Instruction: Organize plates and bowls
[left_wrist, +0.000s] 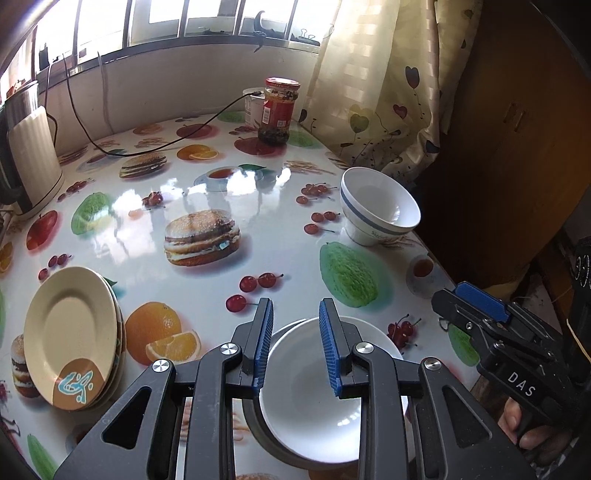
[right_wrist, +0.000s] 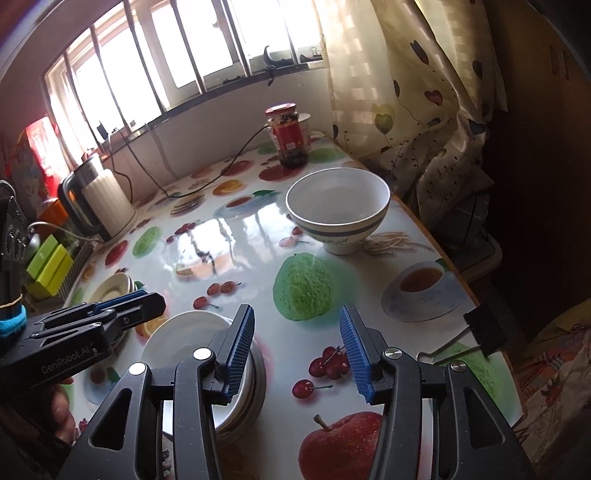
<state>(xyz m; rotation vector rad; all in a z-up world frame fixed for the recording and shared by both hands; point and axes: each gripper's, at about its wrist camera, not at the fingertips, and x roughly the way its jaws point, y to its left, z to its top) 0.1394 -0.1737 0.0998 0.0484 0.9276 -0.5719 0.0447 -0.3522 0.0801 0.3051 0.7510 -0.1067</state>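
Hovering over the near edge of the glossy fruit-and-burger print table (left_wrist: 207, 192), the left gripper (left_wrist: 295, 343) spreads its blue ribbed fingers (left_wrist: 264, 343) partway, gripping nothing, directly above a plain white bowl (left_wrist: 310, 406) nested in a short stack with a dark rim beneath it. Whether the tips touch that bowl, I cannot tell. Off to its left lies a stack of cream plates (left_wrist: 70, 336), the top one marked with a brown patch and a blue squiggle. Over on the right, the right gripper (right_wrist: 297, 354) hangs above bare tablecloth with its fingers wide apart, holding nothing, the white stack (right_wrist: 192, 354) just beside its left finger. Farther back near the table's right edge stands a white footed bowl with a blue-grey band (right_wrist: 338, 208), upright and well apart from both grippers. Behind it, a red-labelled glass jar (right_wrist: 288, 134) sits by the heart-print curtain (right_wrist: 406, 92), and a white ribbed electric kettle (right_wrist: 107, 199) stands at the left.
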